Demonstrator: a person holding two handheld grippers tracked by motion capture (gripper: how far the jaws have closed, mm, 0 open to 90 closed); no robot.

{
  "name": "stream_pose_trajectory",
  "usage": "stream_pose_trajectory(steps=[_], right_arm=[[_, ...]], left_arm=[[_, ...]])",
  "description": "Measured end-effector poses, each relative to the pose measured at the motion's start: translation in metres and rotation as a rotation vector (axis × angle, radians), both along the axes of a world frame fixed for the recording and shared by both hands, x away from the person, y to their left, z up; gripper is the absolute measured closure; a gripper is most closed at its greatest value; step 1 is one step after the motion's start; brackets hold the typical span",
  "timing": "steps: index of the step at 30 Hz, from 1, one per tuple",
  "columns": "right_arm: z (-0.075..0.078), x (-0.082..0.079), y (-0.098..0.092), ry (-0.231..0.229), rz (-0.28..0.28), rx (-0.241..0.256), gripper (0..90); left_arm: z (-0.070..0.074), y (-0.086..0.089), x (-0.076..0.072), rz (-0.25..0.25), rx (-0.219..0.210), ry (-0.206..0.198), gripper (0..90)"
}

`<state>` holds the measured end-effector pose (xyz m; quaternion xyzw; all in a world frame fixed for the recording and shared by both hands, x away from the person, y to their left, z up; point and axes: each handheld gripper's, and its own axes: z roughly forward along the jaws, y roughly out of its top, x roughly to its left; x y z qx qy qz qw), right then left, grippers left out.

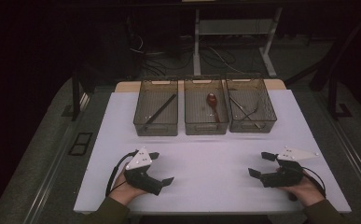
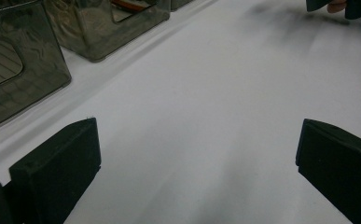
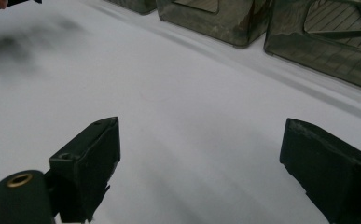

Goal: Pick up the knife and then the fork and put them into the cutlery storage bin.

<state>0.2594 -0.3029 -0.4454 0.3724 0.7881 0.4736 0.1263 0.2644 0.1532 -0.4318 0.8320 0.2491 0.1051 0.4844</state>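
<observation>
My left gripper (image 1: 161, 168) rests near the front left of the white table (image 1: 206, 154), jaws wide apart and empty; in the left gripper view the left gripper (image 2: 197, 154) frames only bare table. My right gripper (image 1: 261, 164) sits at the front right, also open with nothing between its jaws, as the right gripper (image 3: 201, 154) shows in its own view. Three smoky clear bins stand in a row at the back: the left bin (image 1: 156, 108) holds a dark stick, the middle bin (image 1: 205, 109) a brown spoon (image 1: 214, 103), the right bin (image 1: 251, 107) thin dark utensils.
The bins (image 2: 24, 70) lie off to the left in the left gripper view, and the bins (image 3: 318, 37) sit at the upper right in the right gripper view. Table edges drop to a dark floor with cables and desk legs (image 1: 197, 42) behind.
</observation>
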Motion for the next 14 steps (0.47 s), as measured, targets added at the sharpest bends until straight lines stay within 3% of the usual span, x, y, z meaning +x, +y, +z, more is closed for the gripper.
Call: stream_pose_trajectory(steps=[14], right_arm=[[0.0005,-0.0014,-0.0001,-0.003,-0.008,-0.013,12.4]], left_arm=[[0.0009,-0.0009,-0.0006,-0.003,0.010,-0.007,0.0]])
